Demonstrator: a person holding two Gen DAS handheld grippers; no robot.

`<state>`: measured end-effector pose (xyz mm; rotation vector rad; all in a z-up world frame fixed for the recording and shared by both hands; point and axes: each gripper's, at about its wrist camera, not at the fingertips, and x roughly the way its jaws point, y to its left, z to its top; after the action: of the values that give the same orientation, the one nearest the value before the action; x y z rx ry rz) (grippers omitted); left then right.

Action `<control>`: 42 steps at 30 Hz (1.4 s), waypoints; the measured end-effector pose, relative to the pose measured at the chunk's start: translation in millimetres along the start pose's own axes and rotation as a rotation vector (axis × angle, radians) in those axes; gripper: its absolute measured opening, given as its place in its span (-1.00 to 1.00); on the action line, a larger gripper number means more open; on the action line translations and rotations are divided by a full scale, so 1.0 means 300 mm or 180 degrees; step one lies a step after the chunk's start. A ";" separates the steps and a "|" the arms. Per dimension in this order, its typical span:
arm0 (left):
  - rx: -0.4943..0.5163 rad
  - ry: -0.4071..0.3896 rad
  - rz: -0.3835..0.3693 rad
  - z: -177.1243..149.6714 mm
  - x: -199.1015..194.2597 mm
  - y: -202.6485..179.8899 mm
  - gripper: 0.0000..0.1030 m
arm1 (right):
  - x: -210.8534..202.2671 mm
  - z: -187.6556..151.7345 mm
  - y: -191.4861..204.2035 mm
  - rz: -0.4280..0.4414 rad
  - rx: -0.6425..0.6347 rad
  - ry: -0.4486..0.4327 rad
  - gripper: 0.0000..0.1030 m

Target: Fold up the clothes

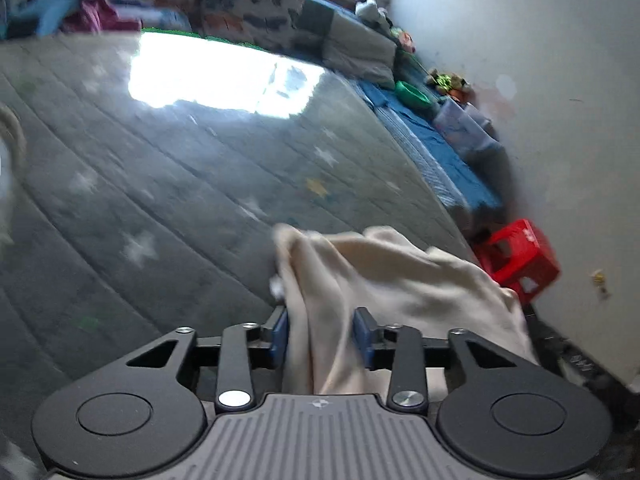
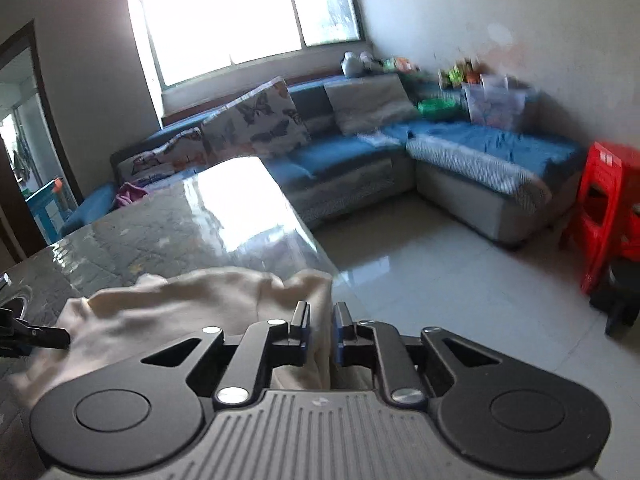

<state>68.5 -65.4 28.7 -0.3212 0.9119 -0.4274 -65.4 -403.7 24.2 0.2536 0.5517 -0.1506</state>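
A cream garment (image 1: 400,276) lies bunched on the grey star-patterned table (image 1: 180,184), near its right edge. My left gripper (image 1: 321,334) has its blue pads apart, with a fold of the garment hanging loosely between them. In the right wrist view the same cream garment (image 2: 180,300) spreads leftward over the table (image 2: 160,236). My right gripper (image 2: 321,328) has its pads close together, pinching an edge of the garment at the table's corner. A black piece of the other gripper (image 2: 36,336) shows at the far left, against the cloth.
A blue corner sofa (image 2: 480,140) with butterfly cushions (image 2: 260,120) runs along the window wall. Red plastic stools (image 2: 608,200) stand on the glossy tiled floor (image 2: 460,272) to the right. The table edge (image 2: 316,248) drops off just past the right gripper.
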 end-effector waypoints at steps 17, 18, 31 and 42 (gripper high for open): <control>0.0406 -0.0062 -0.0224 0.064 0.110 -0.173 -0.49 | 0.210 0.047 0.125 0.0342 -0.0179 0.0311 -0.50; 0.0416 -0.0049 -0.0214 0.066 0.122 -0.176 -0.49 | 0.214 0.047 0.127 0.0336 -0.0180 0.0311 -0.49; 0.0668 0.0004 -0.0118 0.061 0.192 -0.237 -0.49 | 0.277 0.060 0.203 0.0280 -0.0425 0.0346 -0.11; 0.0708 0.0003 -0.0053 0.063 0.204 -0.233 -0.46 | 0.223 0.070 0.242 0.0297 -0.0595 0.0285 0.50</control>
<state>101.4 -154.2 28.2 -0.1251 0.8542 -0.5392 16.6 -345.0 19.9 0.1040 0.6374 0.0034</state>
